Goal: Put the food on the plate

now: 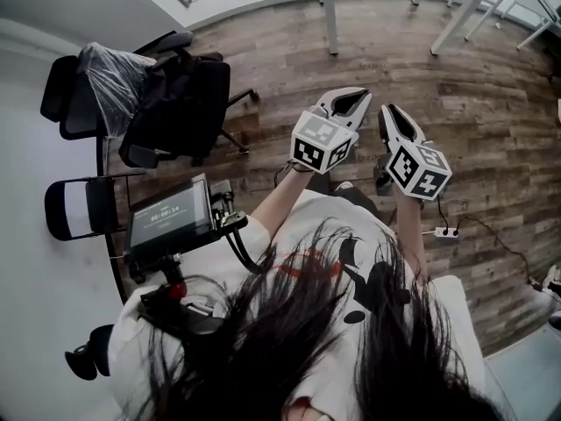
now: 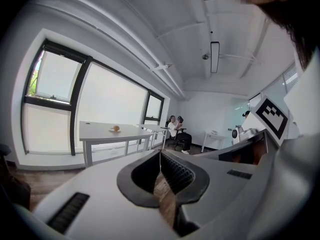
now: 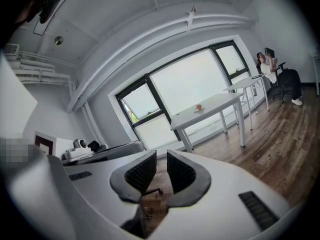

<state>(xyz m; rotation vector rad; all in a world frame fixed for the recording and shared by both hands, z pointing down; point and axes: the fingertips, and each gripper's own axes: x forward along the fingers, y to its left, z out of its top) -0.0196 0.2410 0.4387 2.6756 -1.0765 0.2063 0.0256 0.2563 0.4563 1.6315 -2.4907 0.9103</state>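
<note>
A small orange piece of food lies on a pale plate on a long white table by the windows, far from both grippers. The right gripper view also shows the food on that table. In the head view I hold both grippers side by side in the air over the wooden floor. My left gripper is shut, its tips touching with nothing between them. My right gripper is shut too and holds nothing. The head view does not show the food.
Black office chairs draped with clothing stand at the left. A small screen on a stand is close to my body. A power strip lies on the floor. A seated person is at the room's far end.
</note>
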